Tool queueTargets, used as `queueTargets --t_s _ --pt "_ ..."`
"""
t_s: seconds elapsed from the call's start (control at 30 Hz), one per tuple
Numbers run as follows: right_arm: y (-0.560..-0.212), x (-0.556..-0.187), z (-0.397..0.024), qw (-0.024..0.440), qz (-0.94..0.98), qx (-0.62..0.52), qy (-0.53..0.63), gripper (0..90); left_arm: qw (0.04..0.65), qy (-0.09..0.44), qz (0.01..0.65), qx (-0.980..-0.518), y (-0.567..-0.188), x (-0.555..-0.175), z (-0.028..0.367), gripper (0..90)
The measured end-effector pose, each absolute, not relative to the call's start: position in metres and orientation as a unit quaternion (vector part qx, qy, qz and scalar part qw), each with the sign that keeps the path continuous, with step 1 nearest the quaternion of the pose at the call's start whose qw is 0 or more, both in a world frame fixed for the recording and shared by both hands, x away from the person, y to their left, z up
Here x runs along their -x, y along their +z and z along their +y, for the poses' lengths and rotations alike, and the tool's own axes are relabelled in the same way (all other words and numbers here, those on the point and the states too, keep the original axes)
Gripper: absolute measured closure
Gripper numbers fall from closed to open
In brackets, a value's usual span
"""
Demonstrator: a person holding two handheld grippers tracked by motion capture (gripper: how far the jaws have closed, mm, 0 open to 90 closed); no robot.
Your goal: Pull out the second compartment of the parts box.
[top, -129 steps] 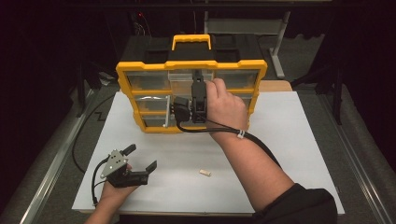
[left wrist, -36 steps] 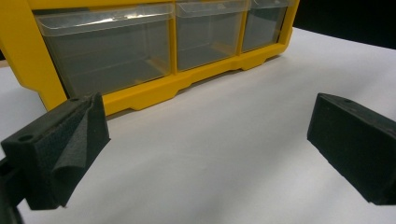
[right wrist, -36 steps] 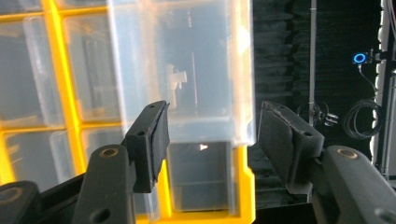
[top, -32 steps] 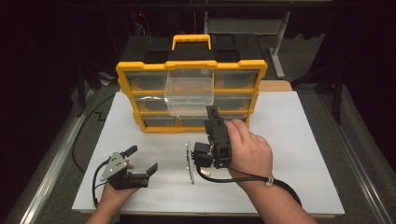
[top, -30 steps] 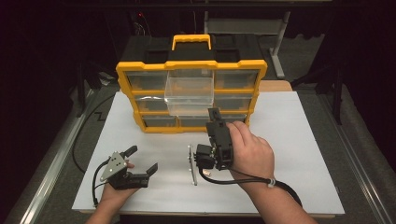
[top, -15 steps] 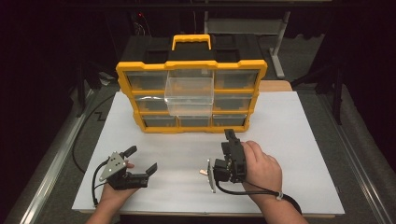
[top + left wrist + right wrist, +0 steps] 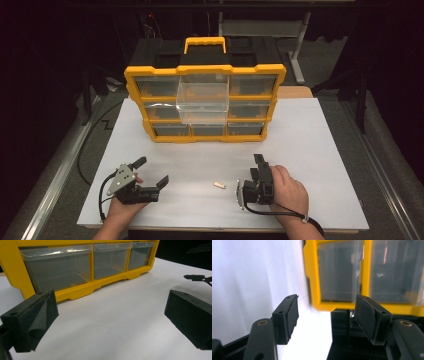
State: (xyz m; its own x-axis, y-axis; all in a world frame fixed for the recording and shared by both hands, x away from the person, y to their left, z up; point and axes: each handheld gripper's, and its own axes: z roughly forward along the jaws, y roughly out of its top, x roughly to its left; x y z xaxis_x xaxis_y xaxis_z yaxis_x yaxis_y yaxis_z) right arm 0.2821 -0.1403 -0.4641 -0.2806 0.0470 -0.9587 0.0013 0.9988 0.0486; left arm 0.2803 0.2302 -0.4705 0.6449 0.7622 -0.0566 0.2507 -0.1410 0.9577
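1. We see the step in hand as the pick-up of the small pale piece [image 7: 218,185] that lies on the white table top [image 7: 320,150], near the front edge and between our two grippers.

2. The yellow organizer [image 7: 205,75] stands upright at the back of the table, well apart from the piece. Its clear middle drawer [image 7: 204,102] is pulled out toward us, which we take as the place the piece is meant for.

3. Our right gripper [image 7: 241,192] sits low over the table, just to the right of the piece and not touching it. In the right gripper view its jaws stand apart with nothing between them, and they have just been opening a little further. That view looks along the table at the organizer, turned on its side, so the gripper is rolled over and does not yet point at the piece.

4. Our left gripper [image 7: 150,172] rests at the front left of the table, jaws wide apart and empty, as the left gripper view shows with bare table between the pads [image 7: 37,317]. It is well apart from the piece and, in our judgement, has no part in this step.

5. The next move, as we judge it, calls for turning the right gripper so that the jaws straddle the piece, easing down to the table, and closing on it.

6. The piece is small and lies flat, so the pads must come right down to the surface or they will close above it.
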Motion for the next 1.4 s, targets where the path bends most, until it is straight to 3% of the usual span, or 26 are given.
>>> queueTargets --t_s 0.4,0.87,1.4 --pt "-0.469 -0.284 -0.172 0.573 0.819 -0.036 -0.004 22.0 0.543 0.242 0.364 -0.718 -0.470 -0.280 0.229 0.4" --pt "-0.470 -0.286 -0.171 0.564 0.825 -0.026 -0.004 0.6 0.539 0.238 0.361 -0.723 -0.471 -0.280 0.228 0.4" --pt "-0.463 -0.285 -0.174 0.565 0.822 -0.056 0.034 0.4 0.539 0.238 0.364 -0.721 -0.471 -0.281 0.229 0.5"
